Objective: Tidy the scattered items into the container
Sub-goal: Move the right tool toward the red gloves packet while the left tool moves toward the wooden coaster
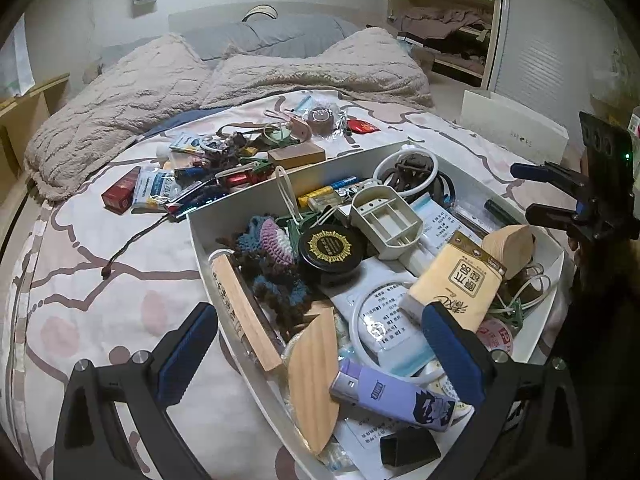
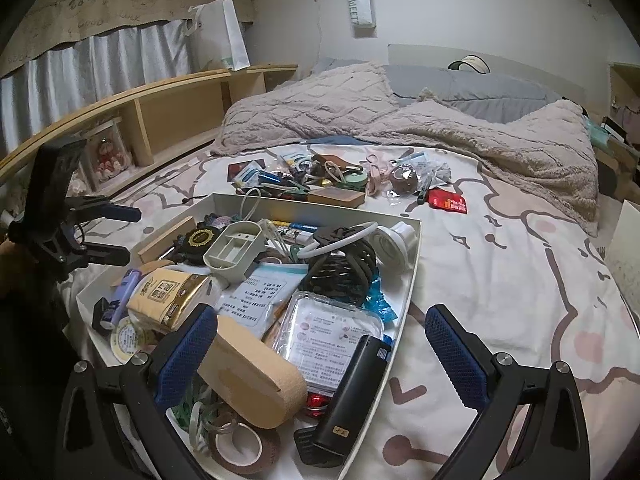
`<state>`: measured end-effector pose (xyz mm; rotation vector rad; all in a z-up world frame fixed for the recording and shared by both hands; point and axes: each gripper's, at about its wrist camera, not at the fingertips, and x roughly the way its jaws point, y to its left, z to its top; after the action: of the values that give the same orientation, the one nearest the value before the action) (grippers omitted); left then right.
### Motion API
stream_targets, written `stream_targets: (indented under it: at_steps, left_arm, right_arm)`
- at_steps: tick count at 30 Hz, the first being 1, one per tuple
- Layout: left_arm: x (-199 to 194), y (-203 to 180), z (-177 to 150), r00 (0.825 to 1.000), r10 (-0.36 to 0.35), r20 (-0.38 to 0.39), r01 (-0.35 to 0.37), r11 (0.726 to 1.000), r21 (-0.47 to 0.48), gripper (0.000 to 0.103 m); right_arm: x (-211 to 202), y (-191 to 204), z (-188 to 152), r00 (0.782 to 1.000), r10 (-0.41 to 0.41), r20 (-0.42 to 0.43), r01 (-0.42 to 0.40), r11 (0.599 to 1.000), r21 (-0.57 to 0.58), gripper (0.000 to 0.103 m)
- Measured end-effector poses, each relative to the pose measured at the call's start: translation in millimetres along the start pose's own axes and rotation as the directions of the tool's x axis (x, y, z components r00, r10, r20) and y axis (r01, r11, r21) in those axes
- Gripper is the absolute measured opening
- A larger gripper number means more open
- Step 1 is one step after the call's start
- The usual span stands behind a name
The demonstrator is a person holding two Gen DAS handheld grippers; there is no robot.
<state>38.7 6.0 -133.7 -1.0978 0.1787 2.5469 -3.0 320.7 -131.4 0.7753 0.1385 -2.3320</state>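
Left wrist view: the left gripper point(image 1: 320, 356) hangs spread wide and empty over a purple lighter point(image 1: 394, 394) in the white rectangular tray point(image 1: 288, 178). Right gripper point(image 2: 320, 354) also gapes empty. At twelve o'clock, scattered small items point(image 1: 240, 152) lie on the patterned bedsheet point(image 1: 100, 300).

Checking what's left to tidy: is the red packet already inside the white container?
No, the red packet lies on the bedsheet beyond the white container, apart from its rim.

Fuzzy beige blanket point(image 2: 420, 128) lay rumpled across the bed's far half, grey pillows point(image 2: 472, 88) behind it. Patterned pink-and-white sheet point(image 2: 520, 272) covered the mattress. Wooden shelf point(image 2: 176, 112) ran below a curtained window point(image 2: 100, 64).
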Motion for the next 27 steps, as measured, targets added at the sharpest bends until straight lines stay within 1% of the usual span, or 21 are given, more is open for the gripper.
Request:
stream_targets:
  at_steps: [5, 13, 18, 23, 27]
  left_arm:
    - [-8.9, 10.1, 3.4, 0.999, 0.017, 0.041, -0.015, 0.999, -0.042, 0.103]
    - [-22.2, 40.1, 7.9, 0.994, 0.071, 0.08, -0.06, 0.989, -0.133, 0.103]
    - [-25.8, 54.4, 8.7, 0.991, 0.104, 0.089, -0.088, 0.981, -0.172, 0.103]
    - [-25.1, 68.6, 8.4, 0.991, 0.109, 0.081, -0.09, 0.973, -0.211, 0.103]
    - [-22.8, 81.4, 6.6, 0.987, 0.147, 0.069, -0.128, 0.964, -0.231, 0.103]
  right_arm:
    - [-4.7, -11.7, 2.8, 0.999, -0.025, 0.023, 0.024, 0.999, 0.042, 0.103]
    - [-15.5, -47.8, 5.0, 0.992, -0.122, 0.035, 0.117, 0.985, 0.127, 0.103]
    - [-19.7, -68.7, 5.3, 0.99, -0.141, 0.028, 0.133, 0.972, 0.191, 0.103]
    - [-21.0, -81.4, 3.6, 0.984, -0.181, 0.006, 0.176, 0.963, 0.202, 0.103]
    - [-20.5, -92.3, 1.0, 0.981, -0.196, -0.015, 0.194, 0.954, 0.229, 0.103]
